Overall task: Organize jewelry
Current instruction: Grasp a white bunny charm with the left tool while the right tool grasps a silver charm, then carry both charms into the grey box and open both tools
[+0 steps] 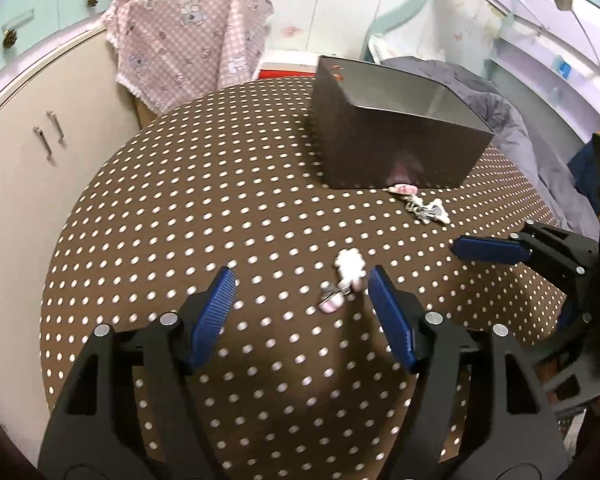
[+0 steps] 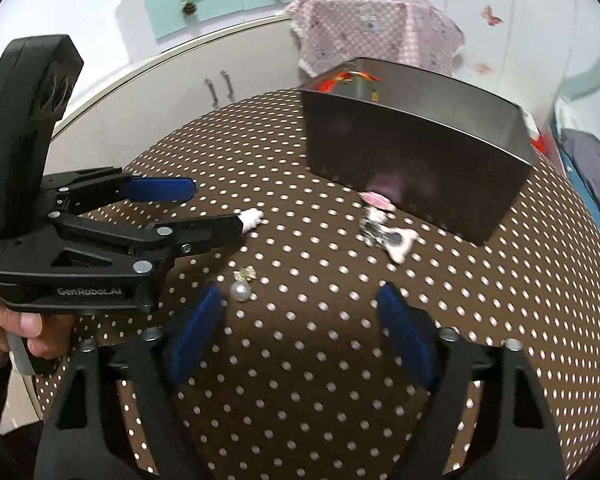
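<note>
A white flower ornament with a pink and silver end (image 1: 346, 276) lies on the dotted cloth between the fingers of my left gripper (image 1: 300, 284), close to the right-hand one. That gripper is open and neither pad presses on the ornament. A pearl earring with a gold top (image 2: 241, 290) lies just inside the left finger of my right gripper (image 2: 300, 302), which is open too. A dark grey box (image 1: 400, 140) stands farther back, its top open. Before it lie a pink piece (image 1: 404, 189) and a silver and white piece (image 1: 430, 211). The right wrist view shows the left gripper (image 2: 218, 207) from the side.
The round table wears a brown cloth with white dots (image 1: 180, 200). A pink checked cloth (image 1: 188, 40) hangs behind it, a beige cabinet (image 1: 40, 140) stands at the left, and grey clothing (image 1: 512, 120) lies at the right. A hand (image 2: 20, 328) grips the left gripper's handle.
</note>
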